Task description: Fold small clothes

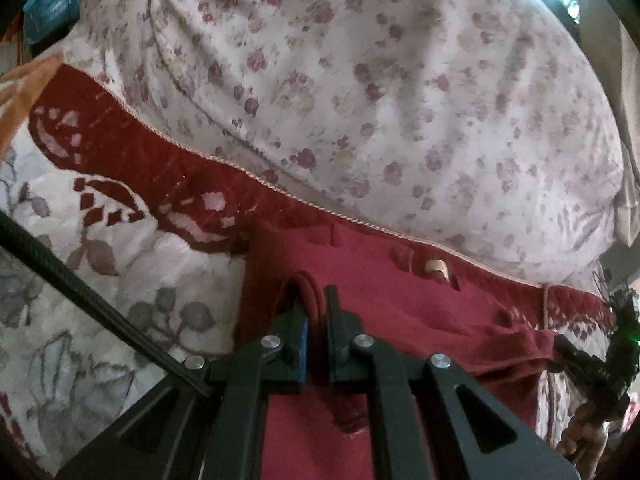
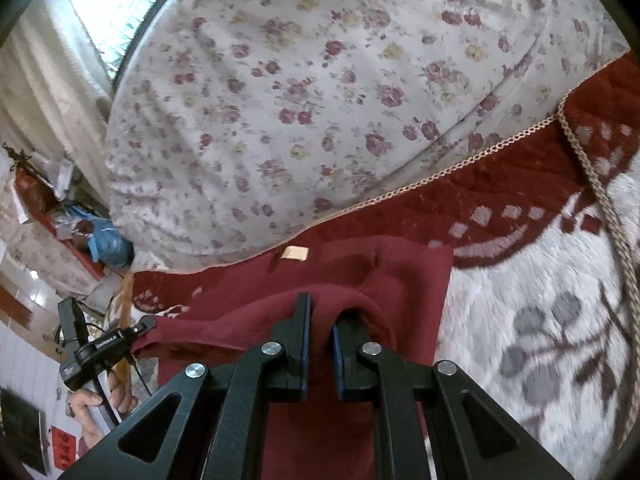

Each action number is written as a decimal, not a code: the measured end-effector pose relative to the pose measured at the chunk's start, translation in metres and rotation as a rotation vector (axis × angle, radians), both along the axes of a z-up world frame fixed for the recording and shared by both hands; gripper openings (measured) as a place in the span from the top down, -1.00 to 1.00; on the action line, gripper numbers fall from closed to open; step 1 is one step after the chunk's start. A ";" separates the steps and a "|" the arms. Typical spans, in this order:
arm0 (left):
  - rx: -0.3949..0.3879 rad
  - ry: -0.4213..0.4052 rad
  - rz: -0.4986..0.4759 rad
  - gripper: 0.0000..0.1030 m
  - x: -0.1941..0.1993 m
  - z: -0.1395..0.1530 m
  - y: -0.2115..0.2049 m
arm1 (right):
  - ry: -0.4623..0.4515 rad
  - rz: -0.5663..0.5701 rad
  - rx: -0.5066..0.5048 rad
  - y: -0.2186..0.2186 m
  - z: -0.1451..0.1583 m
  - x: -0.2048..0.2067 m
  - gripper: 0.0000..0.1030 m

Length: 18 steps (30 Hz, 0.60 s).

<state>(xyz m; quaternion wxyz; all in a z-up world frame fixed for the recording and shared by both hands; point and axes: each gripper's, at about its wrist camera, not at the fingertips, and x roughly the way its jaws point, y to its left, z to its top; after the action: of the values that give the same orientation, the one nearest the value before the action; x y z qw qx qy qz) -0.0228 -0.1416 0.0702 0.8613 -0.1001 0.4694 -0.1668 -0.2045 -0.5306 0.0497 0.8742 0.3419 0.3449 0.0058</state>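
The red cloth [image 1: 400, 312] is lying on the bed, spread over a fluffy blanket [image 1: 132, 264] that is white with a dark red border. A small tan tag [image 2: 294, 253] is showing near its far edge. In the right wrist view the cloth is lifting up off the blanket in a hump where the tools are pinching it.

The left gripper [image 1: 316, 308] is squeezing a bunched fold of the red cloth. Its jaws are almost together, with the fold sitting between them. The right gripper [image 2: 322, 316] is holding the near edge of the same cloth. Its jaws are close too, with red cloth draped over and between the tips.

The cloth is looking soft, floppy and light. It is sagging between the two tools, so I think it is not going to hold any shape by itself. It is looking a bit fuzzy, so it is probably not going to slip out easily. The best places to hold are the corners or the edge, one on each side, so the cloth is staying flat when it is being folded over.

Behind the blanket, a white bedsheet with little pink flowers [image 1: 360, 80] is covering the bed.
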 end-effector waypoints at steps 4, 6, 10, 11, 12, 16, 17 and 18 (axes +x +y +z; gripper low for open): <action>0.001 0.022 -0.006 0.84 0.019 -0.018 -0.006 | 0.039 -0.017 0.007 -0.010 -0.019 0.025 0.79; -0.014 0.017 -0.019 0.80 0.024 -0.020 -0.009 | 0.061 -0.035 0.024 -0.015 -0.029 0.033 0.79; -0.071 0.007 -0.074 0.19 0.026 -0.013 -0.008 | 0.072 -0.044 0.007 -0.015 -0.029 0.036 0.50; -0.073 -0.015 -0.061 -0.19 0.024 -0.008 -0.005 | 0.057 -0.049 -0.002 -0.014 -0.024 0.033 0.25; -0.057 -0.048 -0.032 -0.48 0.021 -0.003 -0.002 | 0.038 -0.061 -0.015 -0.012 -0.017 0.028 -0.09; -0.056 -0.125 0.028 -0.52 0.016 0.013 0.014 | -0.052 -0.081 -0.090 0.001 0.011 0.008 -0.29; -0.053 -0.113 0.032 -0.52 0.017 0.011 0.016 | -0.053 -0.048 -0.092 0.006 0.014 0.008 -0.26; -0.041 -0.105 0.039 -0.52 0.017 0.009 0.016 | -0.033 -0.004 -0.116 0.016 0.014 0.012 -0.25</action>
<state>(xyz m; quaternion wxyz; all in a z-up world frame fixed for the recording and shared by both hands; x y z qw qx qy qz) -0.0055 -0.1256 0.0792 0.8857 -0.1180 0.4178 -0.1645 -0.1922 -0.5145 0.0637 0.8981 0.2912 0.3294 -0.0105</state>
